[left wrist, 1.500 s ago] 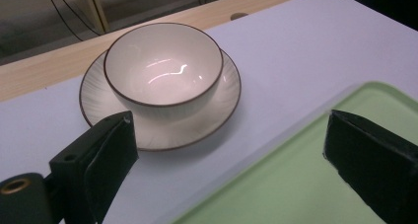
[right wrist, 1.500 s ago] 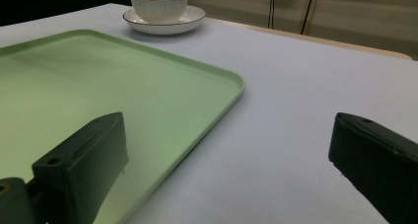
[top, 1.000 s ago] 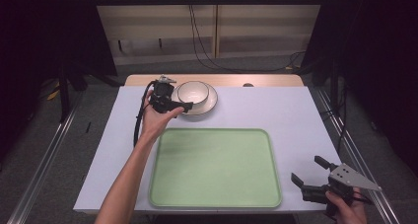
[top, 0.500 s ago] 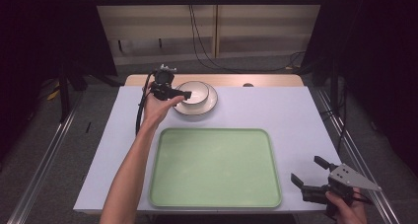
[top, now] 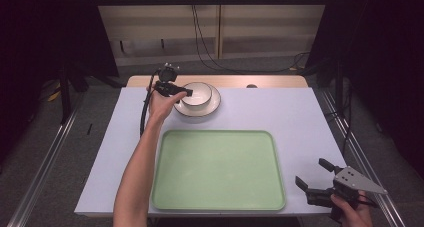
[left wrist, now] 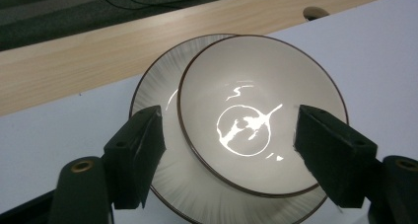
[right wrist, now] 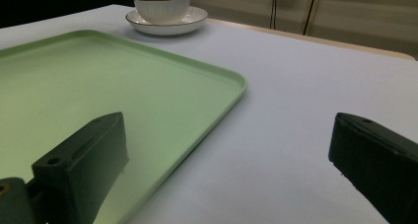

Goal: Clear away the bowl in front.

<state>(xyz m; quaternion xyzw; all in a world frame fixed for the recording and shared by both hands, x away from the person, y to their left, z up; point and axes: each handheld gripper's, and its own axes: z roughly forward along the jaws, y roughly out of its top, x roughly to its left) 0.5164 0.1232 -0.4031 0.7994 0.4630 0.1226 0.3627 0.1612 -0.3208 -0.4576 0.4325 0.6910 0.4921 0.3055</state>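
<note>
A white bowl with a dark rim stands on a white ribbed plate at the back of the table. My left gripper hovers over the bowl's left side. Its jaws have just been closing and straddle the bowl with a gap still showing on the left, so the gripper is open. My right gripper rests open at the front right corner with nothing between its jaws. The bowl and plate appear far off in the right gripper view.
A large light-green tray lies bare in the front middle of the white table. A wooden strip with a small hole runs along the far edge. A black cable trails from the left gripper.
The left hand has moved away from the person and to the right, from beside the plate to over the bowl's left side, and its jaws have narrowed. The right gripper has stayed still.
</note>
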